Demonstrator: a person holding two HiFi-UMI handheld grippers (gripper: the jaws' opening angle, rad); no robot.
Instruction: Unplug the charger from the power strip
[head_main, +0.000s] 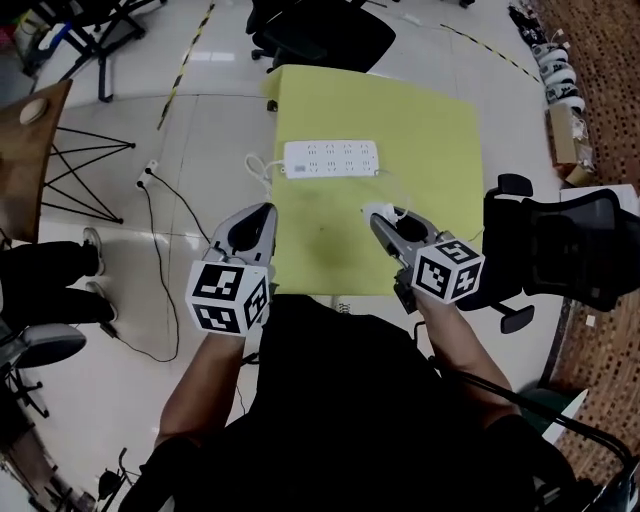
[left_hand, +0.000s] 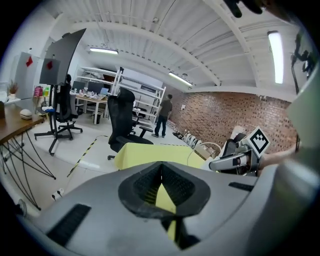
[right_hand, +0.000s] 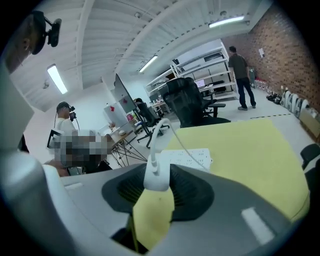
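A white power strip lies across the far half of the yellow table; it shows again in the right gripper view. My right gripper hangs over the table's near part, shut on a small white charger, which is clear of the strip. The charger's thin white cable curls up and away from it. My left gripper is at the table's near left edge, fingertips together and nothing between them. In the left gripper view, the pads meet at the tip and the right gripper is off to the right.
A black office chair stands just right of the table, another beyond its far edge. A wooden table with wire legs and a floor cord with plug are on the left. A seated person's legs are at the left edge.
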